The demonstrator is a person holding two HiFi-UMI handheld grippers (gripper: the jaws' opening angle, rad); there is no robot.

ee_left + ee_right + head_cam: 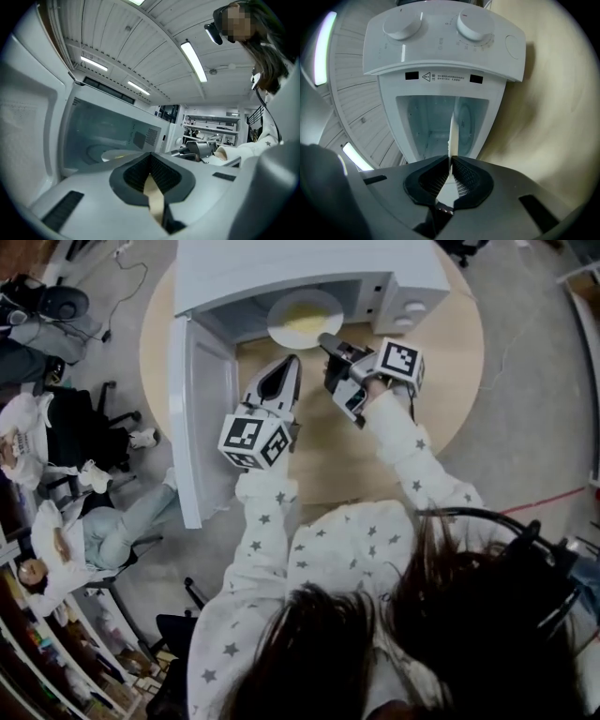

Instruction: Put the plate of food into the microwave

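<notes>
my right claw (328, 341) is clamped shut on the near rim of the plate (305, 317). the plate is in the mouth of the microwave (309, 268) at the top centre of the head view, its far part under the oven's roof and its near part out over the sill. the yellow food (306, 324) lies in the middle of it. in the right gripper view the plate (451, 136) shows edge-on, a thin white line rising from between my pinched jaws at the lower centre of the frame (450, 164) into the pale cavity. the microwave (440, 84) fills the upper half there, with its two knobs (402, 26) along the top and the tan table (553, 117) at the right. my left claw (292, 362) has its jaws together on nothing. it hangs over the table (441, 362) just below the oven's opening, beside the open door (197, 418) that runs down the left of the head view. in the left gripper view only a strip of tan shows behind the closed tips (150, 159). the plate (115, 153) appears low at centre left inside the cavity, and the door (28, 117) fills the left edge. i cannot tell whether the plate rests on the oven floor or hangs just above it.
</notes>
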